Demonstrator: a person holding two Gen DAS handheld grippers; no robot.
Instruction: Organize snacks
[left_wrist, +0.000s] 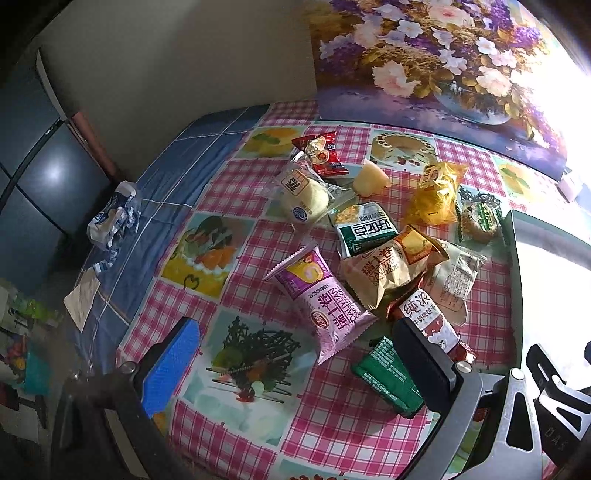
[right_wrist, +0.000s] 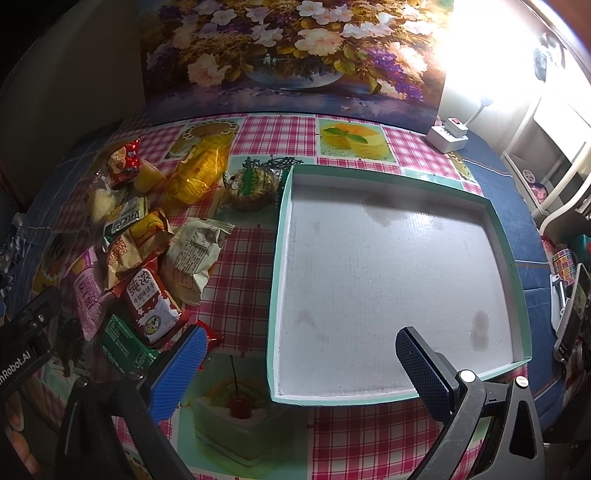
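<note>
Snack packets (left_wrist: 369, 258) lie heaped left of the empty tray (right_wrist: 275, 295); both my tools (left_wrist: 295, 365) (right_wrist: 299, 365) gape empty; I'd pinch the purple roll packet (left_wrist: 325, 299) first.

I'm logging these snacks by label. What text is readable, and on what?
"DALIYUAN SWISS ROLL": purple pack
"SWISS ROLL": tan pack
"纯浓": red milk-biscuit pack
"nRobot.AI": left gripper's body
Fine print on white pack: too small to read.
</note>
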